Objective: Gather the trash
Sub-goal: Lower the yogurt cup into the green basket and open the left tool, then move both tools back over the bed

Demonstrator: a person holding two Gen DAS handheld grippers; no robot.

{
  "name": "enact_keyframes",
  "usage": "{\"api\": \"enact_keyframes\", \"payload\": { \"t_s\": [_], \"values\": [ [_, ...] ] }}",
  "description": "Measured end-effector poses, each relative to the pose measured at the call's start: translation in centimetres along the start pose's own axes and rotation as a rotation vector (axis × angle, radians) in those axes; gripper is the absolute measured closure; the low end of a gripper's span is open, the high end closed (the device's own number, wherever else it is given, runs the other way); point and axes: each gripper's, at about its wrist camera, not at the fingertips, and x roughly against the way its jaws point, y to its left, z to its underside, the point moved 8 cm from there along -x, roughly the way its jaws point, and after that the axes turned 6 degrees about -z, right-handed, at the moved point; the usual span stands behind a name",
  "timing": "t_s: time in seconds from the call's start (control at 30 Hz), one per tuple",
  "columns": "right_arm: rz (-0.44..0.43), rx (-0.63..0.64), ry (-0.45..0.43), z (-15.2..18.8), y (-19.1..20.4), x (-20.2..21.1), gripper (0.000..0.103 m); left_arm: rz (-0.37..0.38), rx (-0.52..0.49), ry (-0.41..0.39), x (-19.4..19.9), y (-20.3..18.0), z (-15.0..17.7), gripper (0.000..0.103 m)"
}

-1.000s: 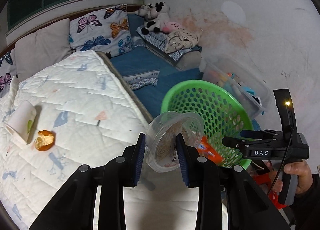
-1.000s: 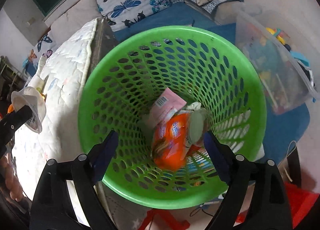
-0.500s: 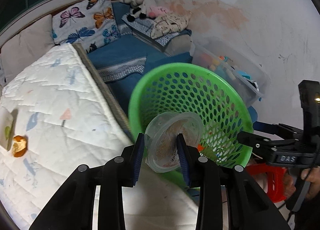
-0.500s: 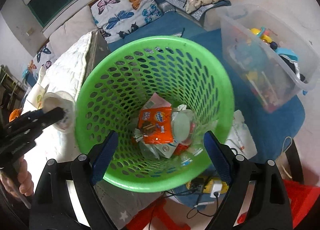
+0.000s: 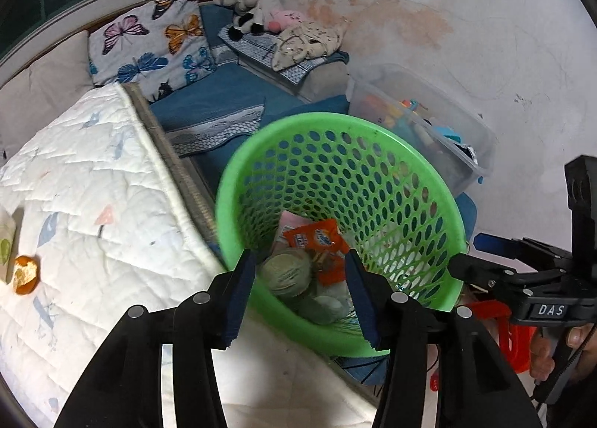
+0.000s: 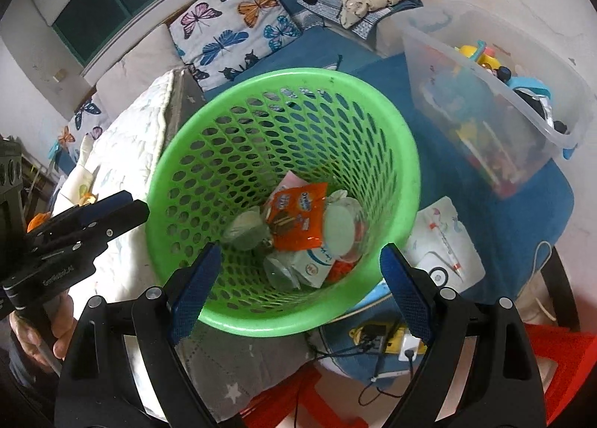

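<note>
Left gripper [image 5: 300,292]: jaws are spread wide and nothing is held between them; it is poised over the near rim of the green basket [image 5: 337,122].

Right gripper [image 6: 296,288]: jaws are likewise spread wide and empty, set over the basket's near rim.

Green basket, perforated: it is stood beside the quilted mattress [image 5: 97,204], which is seen at 9 o'clock from it in the left wrist view.

Basket contents: a clear plastic cup [image 5: 286,271] is lain on its side at the bottom, just beside an orange snack wrapper [image 5: 321,241]; a pink packet [image 5: 293,221] is tucked behind the wrapper. A white pouch [image 6: 311,266] and a round lid [image 6: 341,228] are also catalogued in the right wrist view.

On the mattress, at 9 o'clock: an orange peel [image 5: 25,275] is left uncollected.

At 2 o'clock, farther off: a clear storage bin [image 6: 485,100] of toys.

At 12 o'clock, farthest: a butterfly pillow [image 5: 149,47] and plush toys [image 5: 257,5].
</note>
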Motion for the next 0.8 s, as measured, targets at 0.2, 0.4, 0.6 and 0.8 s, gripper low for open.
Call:
{"api": "enact_keyframes", "payload": {
  "t_s": [0.2,0.4,0.6,0.8],
  "values": [
    [-0.033,0.073,-0.008,-0.1,3.7,-0.3,0.016,-0.060,0.048,-0.026,2.0,4.0,0.6,0.055],
    [-0.086,0.134,-0.008,-0.4,7.9,-1.4,0.016,-0.149,0.123,-0.049,3.8,9.5,1.4,0.051],
    [-0.123,0.184,0.013,-0.6,11.7,-2.9,0.016,-0.271,0.208,-0.084,6.0,16.1,2.0,0.042],
    [-0.162,0.236,0.035,-1.0,15.1,-4.4,0.016,-0.390,0.313,-0.108,7.8,23.8,2.9,0.030]
  ]
}}
